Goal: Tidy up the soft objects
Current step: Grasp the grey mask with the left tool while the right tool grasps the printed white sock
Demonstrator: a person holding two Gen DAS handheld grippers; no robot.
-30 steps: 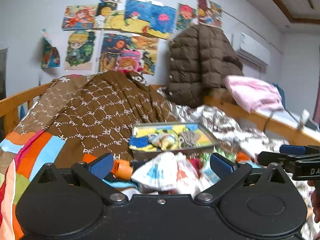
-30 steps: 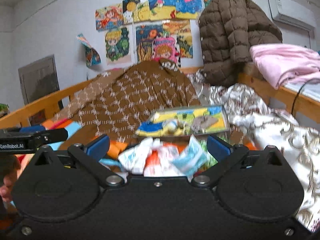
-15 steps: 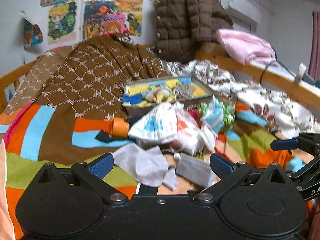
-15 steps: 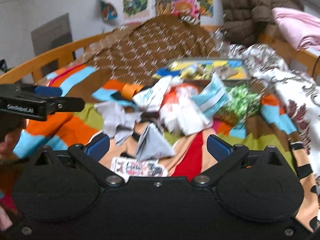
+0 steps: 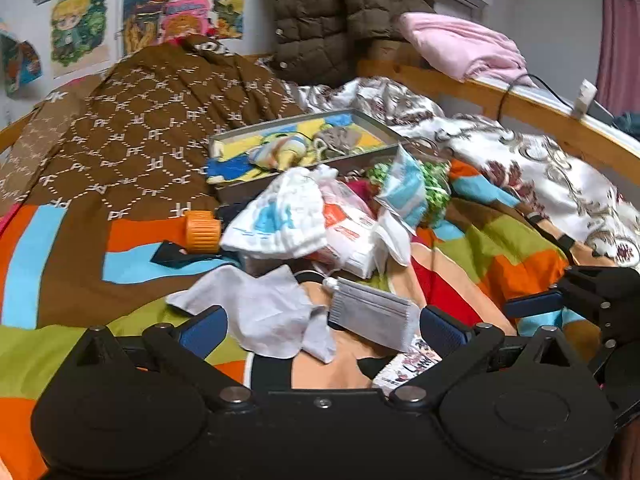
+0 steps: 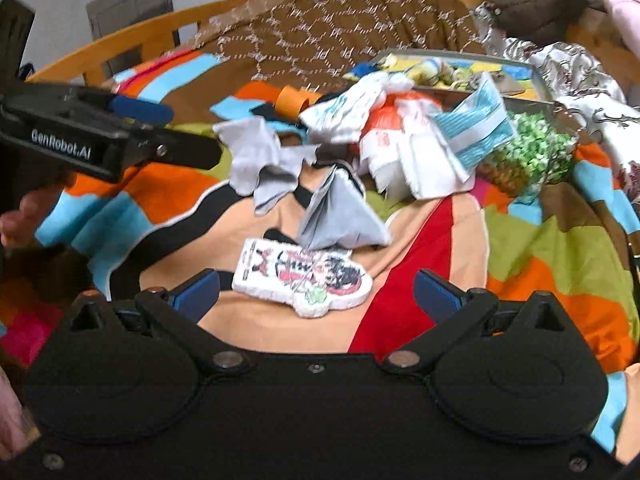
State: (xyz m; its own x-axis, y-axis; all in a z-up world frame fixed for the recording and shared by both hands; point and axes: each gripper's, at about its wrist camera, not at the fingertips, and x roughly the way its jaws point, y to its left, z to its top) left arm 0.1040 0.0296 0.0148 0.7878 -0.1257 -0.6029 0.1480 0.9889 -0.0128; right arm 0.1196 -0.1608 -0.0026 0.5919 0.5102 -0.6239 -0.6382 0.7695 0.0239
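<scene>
Both tongs held apart, nothing gripped: left gripper (image 5: pixel 322 326), right gripper (image 6: pixel 316 290). Printed pad (image 6: pixel 302 276) lies flat; quilt (image 6: pixel 420 216) likely pinched along with it.

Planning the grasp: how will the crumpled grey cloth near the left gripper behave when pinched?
The grey cloth lies wrinkled with drooping corners, so it is probably floppy and will sag from one pinch point. It looks thin, likely light. One edge lies near the folded grey piece; lifting might drag that along.
</scene>
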